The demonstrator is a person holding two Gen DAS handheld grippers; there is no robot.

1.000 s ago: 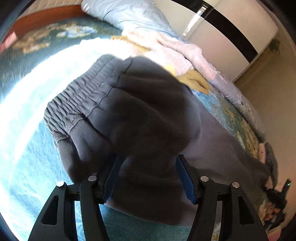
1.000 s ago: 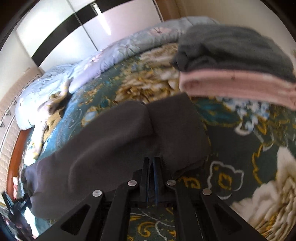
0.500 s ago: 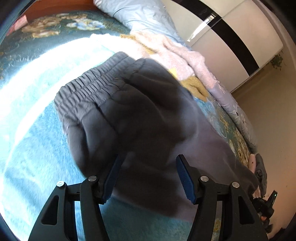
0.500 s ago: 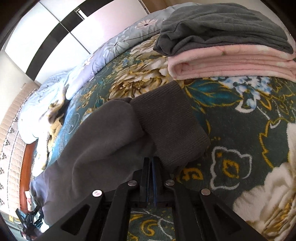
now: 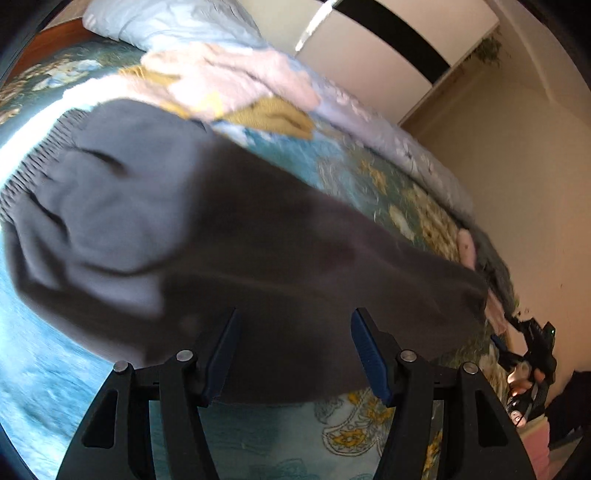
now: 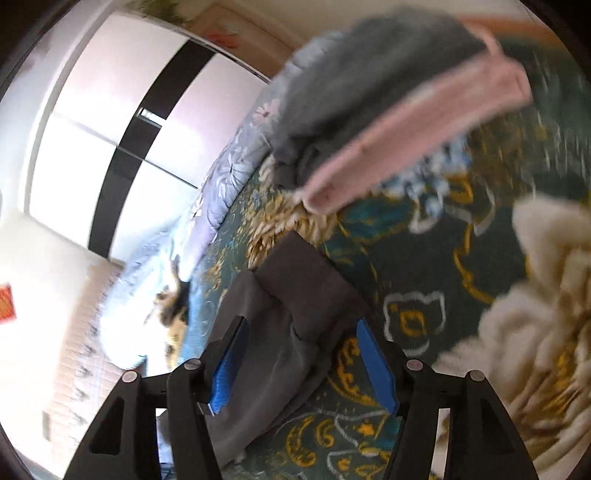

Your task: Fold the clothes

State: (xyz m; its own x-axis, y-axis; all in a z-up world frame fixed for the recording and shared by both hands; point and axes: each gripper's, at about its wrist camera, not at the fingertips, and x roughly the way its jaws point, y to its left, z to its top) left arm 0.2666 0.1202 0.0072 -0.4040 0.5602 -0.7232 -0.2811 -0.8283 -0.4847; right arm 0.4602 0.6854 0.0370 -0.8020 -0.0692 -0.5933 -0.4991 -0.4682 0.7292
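Note:
Dark grey sweatpants (image 5: 207, 236) lie stretched across the floral bedspread, the elastic waistband (image 5: 33, 166) at the left in the left wrist view. My left gripper (image 5: 295, 354) is open, with the pants' near edge between its blue pads. In the right wrist view the pants' ribbed leg cuff (image 6: 306, 280) lies on the bed. My right gripper (image 6: 303, 365) is open with the leg fabric between its pads, not clamped. The right gripper also shows in the left wrist view (image 5: 532, 354), far right.
A folded stack, grey garment (image 6: 369, 70) on a pink one (image 6: 417, 136), lies beyond the cuff. Loose pink (image 5: 236, 77) and yellow (image 5: 273, 114) clothes lie past the waistband. A pale blue duvet (image 5: 177, 22) runs along the far side. A white wardrobe (image 6: 110, 110) stands behind.
My right gripper was shut on the leg end and has opened, tilting as it does. My left gripper stays open and has swung toward the right along the pants.

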